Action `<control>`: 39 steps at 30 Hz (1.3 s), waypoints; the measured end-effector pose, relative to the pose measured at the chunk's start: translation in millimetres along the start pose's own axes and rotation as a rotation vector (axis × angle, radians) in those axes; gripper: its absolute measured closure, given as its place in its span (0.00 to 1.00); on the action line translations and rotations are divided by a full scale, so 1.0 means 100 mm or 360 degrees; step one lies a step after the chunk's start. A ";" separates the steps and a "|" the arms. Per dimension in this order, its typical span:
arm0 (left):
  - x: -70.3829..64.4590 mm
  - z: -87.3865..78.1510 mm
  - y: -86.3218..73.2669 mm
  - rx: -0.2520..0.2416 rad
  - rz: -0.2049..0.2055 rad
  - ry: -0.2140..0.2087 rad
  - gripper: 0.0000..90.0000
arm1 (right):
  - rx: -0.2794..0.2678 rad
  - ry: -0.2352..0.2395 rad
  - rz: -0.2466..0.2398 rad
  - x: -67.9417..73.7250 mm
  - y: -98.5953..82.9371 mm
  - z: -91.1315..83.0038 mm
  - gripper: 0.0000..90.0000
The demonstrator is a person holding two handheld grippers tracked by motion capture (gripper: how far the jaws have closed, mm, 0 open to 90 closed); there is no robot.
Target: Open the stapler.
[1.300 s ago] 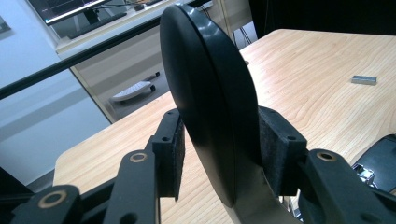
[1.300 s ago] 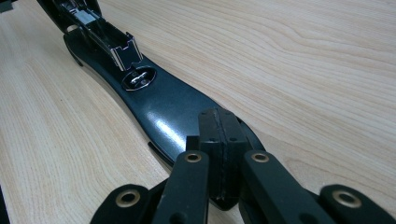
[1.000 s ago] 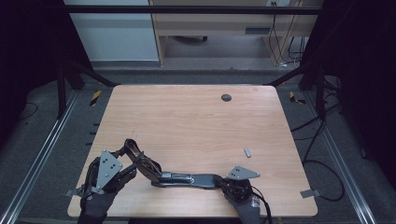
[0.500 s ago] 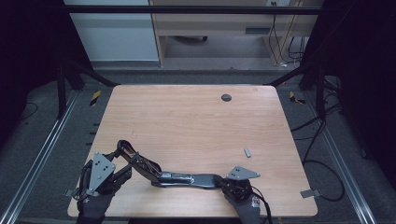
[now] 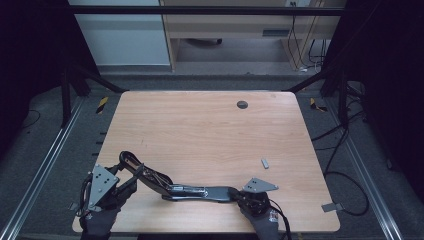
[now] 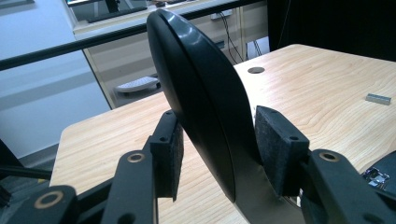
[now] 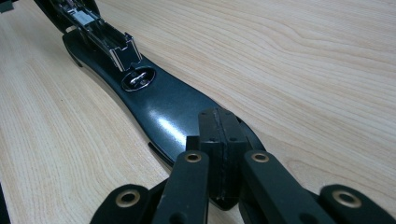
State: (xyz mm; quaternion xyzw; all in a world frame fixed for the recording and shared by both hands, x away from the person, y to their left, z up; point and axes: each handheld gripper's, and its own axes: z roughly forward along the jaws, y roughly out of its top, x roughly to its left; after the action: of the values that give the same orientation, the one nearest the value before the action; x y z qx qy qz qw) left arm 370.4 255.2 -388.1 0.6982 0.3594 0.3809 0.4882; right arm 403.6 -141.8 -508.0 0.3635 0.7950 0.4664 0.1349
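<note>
- high view: you have the black stapler (image 5: 192, 191) opened out flat near the front edge of the counter (image 5: 210, 135).
- your right tongs (image 5: 248, 198) are pressed together, holding down its glossy base.
- your left tongs (image 5: 121, 186) stand spread around the raised top arm, not touching it.
- i judge the next step is closing them on the arm.

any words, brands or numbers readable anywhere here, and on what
None can be read.
Stapler: no brand or lettering shows on its black base or metal magazine in the right gripper view.
Left gripper and right gripper: plain black jaws, no markings.
Small grey strip on the table: too small to tell.
Yellow and black tape on the floor: stripes, no text.
</note>
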 end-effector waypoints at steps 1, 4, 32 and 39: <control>0.00 -0.01 -0.01 0.0000 -0.0008 0.0001 0.59 | -0.0001 0.0001 -0.0001 0.00 0.00 0.00 1.00; 0.03 -0.01 -0.03 -0.0002 -0.0032 -0.0002 0.58 | -0.0001 0.0000 -0.0001 0.00 0.00 0.00 1.00; 0.23 -0.06 -0.24 0.0021 -0.0144 0.0024 0.53 | 0.0001 -0.0002 0.0005 0.00 0.00 0.00 1.00; 0.21 -0.08 -0.21 0.0039 -0.0067 0.0070 0.47 | 0.0001 0.0000 0.0003 0.00 0.00 0.00 1.00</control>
State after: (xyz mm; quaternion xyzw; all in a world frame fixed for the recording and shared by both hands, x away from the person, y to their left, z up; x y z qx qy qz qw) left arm 370.6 282.4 -402.4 0.6878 0.3894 0.3814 0.4794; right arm 404.1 -141.7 -508.2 0.3642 0.7949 0.4662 0.1344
